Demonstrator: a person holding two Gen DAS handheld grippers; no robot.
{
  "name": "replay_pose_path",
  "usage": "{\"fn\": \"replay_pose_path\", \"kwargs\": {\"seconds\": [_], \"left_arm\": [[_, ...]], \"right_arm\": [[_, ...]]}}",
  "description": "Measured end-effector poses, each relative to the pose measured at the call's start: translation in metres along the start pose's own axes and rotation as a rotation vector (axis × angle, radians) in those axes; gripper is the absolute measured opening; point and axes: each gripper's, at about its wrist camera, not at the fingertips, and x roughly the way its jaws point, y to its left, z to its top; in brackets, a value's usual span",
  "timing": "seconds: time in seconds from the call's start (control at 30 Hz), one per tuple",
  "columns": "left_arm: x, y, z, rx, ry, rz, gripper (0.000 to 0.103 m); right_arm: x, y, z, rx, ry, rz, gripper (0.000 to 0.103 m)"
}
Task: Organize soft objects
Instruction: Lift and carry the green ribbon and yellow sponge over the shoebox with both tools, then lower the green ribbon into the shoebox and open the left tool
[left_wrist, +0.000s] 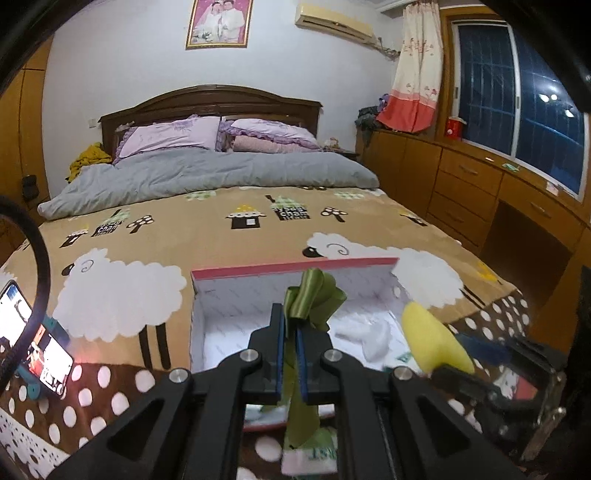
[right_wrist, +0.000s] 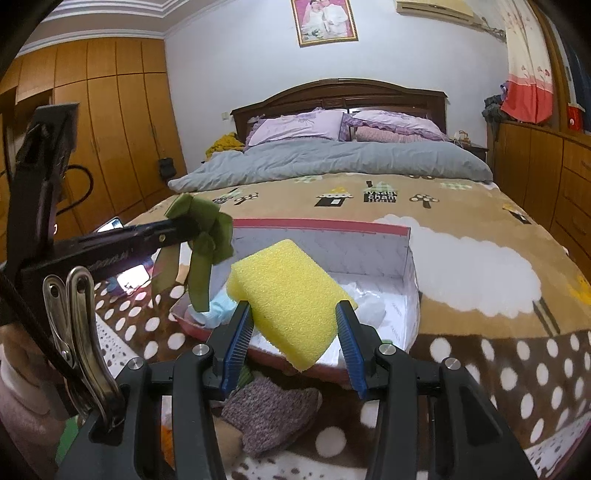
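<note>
Left claw (left_wrist: 290, 325) grips 1 ribbon bow (left_wrist: 314, 295) (green); right claw (right_wrist: 295, 314) clamps 1 sponge (right_wrist: 291, 299).

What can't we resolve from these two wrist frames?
- Box near wall and floor: left wrist view, hidden behind the left gripper and green ribbon.
- White items in the box: right wrist view, mostly covered by the yellow sponge in the right gripper; type unclear.
- Grey knit item: partly behind the jaws.
- Phone screen: too small and blurred.
</note>
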Motion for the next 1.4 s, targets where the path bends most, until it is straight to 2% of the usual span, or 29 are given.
{"fn": "replay_pose_path", "kwargs": {"seconds": [0.17, 0.57, 0.77, 1.13, 1.17, 1.23, 1.3, 1.4], "left_arm": [[0.03, 0.011, 0.004, -0.021, 0.029, 0.033, 0.006], [0.099, 0.035, -0.02, -0.048, 0.137, 0.106, 0.006], [0.119, 0.037, -0.03, -0.038, 0.17, 0.129, 0.006], [0.138, 0.037, -0.04, -0.04, 0.206, 0.144, 0.007], [0.138, 0.036, -0.04, -0.033, 0.201, 0.148, 0.009], [0.137, 0.033, -0.04, -0.026, 0.195, 0.151, 0.026], [0.135, 0.032, -0.04, -0.026, 0.191, 0.152, 0.037], [0.133, 0.03, -0.04, -0.02, 0.198, 0.145, 0.045]], "right_arm": [[0.013, -0.004, 0.005, -0.008, 0.014, -0.011, 0.047], [0.057, -0.022, 0.01, -0.013, 0.069, -0.059, 0.047], [0.078, -0.028, 0.006, -0.035, 0.094, -0.105, 0.047], [0.098, -0.041, -0.005, -0.01, 0.144, -0.122, 0.048], [0.099, -0.041, -0.005, -0.01, 0.148, -0.125, 0.048], [0.101, -0.041, -0.006, -0.009, 0.152, -0.143, 0.048], [0.104, -0.041, -0.006, -0.007, 0.156, -0.145, 0.049], [0.102, -0.04, -0.006, -0.005, 0.145, -0.14, 0.051]]}}
